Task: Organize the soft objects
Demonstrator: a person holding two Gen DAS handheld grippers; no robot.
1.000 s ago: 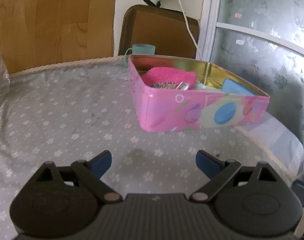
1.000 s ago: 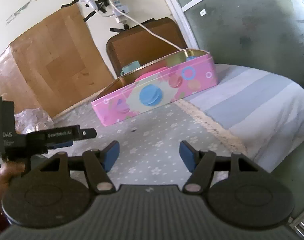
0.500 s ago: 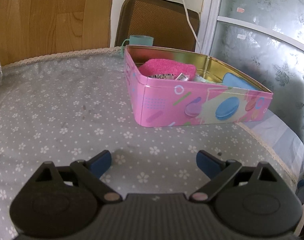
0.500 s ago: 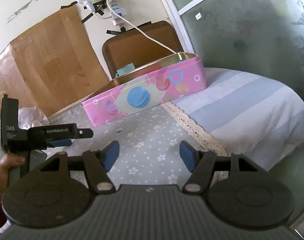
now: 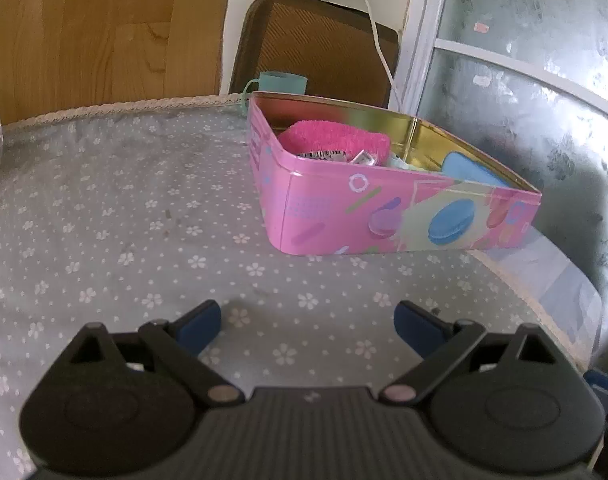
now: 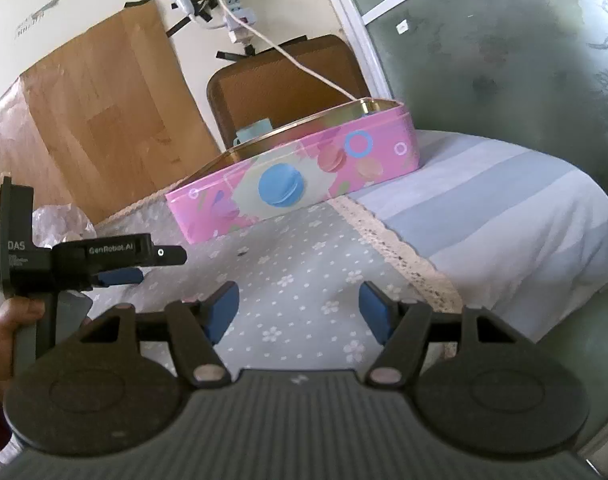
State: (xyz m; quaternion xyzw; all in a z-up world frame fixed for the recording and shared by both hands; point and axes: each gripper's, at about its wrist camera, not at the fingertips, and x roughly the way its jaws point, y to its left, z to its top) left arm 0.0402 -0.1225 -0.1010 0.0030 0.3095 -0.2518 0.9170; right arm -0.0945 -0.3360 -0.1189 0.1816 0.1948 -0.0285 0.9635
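Sitting open near the far corner of the cloth, the pink tin is where the soft things have ended up: a pink fluffy cloth lies against its left wall, a blue pad toward its right end, and some small wrapped bits between them that I can't make out. My guess is the tin serves as the collecting box, which is why it has no lid on and faces the person.

Both tools hang back from the tin, well short of it and low over the cloth. The left gripper has its jaws spread wide with nothing between them. The right gripper is the same, parted and empty. From the right view a hand grips the left tool's handle, off to the tin's near left.

No loose soft item shows on the cloth in front of the tin, so the sorting looks close to done, or the next piece lies out of sight.

Behind the tin stand a teal mug and a brown chair back, with a white cable trailing down toward the tin's back rim. To its far left sits crumpled plastic. Nothing blocks the straight path in.
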